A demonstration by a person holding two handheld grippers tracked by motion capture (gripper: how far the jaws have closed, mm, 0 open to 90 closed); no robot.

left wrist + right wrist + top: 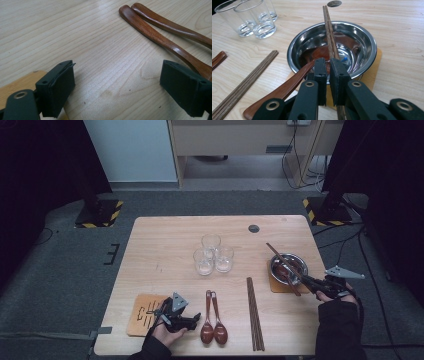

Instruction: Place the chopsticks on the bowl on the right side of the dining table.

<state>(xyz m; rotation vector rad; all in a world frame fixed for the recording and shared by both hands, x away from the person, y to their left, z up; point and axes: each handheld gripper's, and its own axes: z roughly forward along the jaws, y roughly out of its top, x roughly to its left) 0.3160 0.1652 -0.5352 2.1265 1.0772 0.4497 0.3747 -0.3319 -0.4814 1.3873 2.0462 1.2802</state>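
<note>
A steel bowl (301,261) (367,42) stands on a wooden coaster (274,285) at the table's right. A brown wooden spoon (287,87) lies in it, its handle sticking out over the near rim. My right gripper (306,281) (328,72) is shut on a pair of dark chopsticks (282,266) (328,30) that lie across the bowl. Two more wooden spoons (214,320) (160,35) lie side by side near the front edge. My left gripper (196,316) (120,85) sits low just left of them, open, with bare table between its pads.
Three empty glasses (212,254) (259,20) cluster mid-table. More chopsticks (254,315) (244,85) lie between the spoons and the bowl. A second wooden coaster (142,315) (15,87) lies under my left hand. A round grommet (254,228) is at the far edge.
</note>
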